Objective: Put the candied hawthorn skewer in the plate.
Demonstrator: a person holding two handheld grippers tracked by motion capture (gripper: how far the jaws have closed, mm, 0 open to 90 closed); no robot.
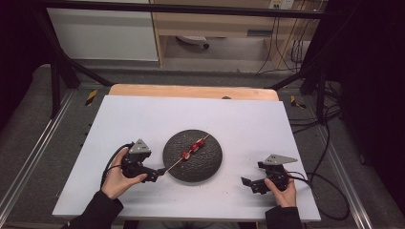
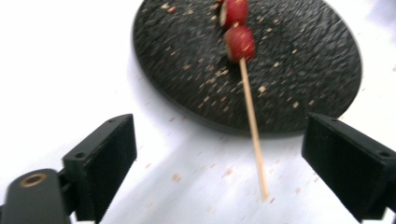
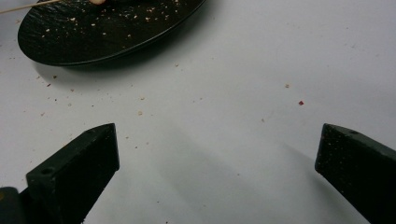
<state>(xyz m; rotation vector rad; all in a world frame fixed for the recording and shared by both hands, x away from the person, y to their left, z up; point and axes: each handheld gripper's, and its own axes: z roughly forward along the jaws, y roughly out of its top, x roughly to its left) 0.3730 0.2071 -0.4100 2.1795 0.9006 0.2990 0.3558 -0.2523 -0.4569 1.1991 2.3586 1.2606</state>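
A thin wooden skewer with red food pieces threaded on it lies across a dark round plate at the table's middle. Its bare end sticks out over the plate's left rim and rests on the white table. My left gripper sits just left of the plate, open. In the left gripper view the skewer's stick lies between the wide jaws and neither pad touches it. My right gripper stands open near the table's front right, nothing between its jaws. The plate lies ahead of it.
Crumbs are scattered on the plate and on the white table top around it. A wooden strip edges the table's far side. Cables trail off the right edge. Black frame bars stand beyond the table.
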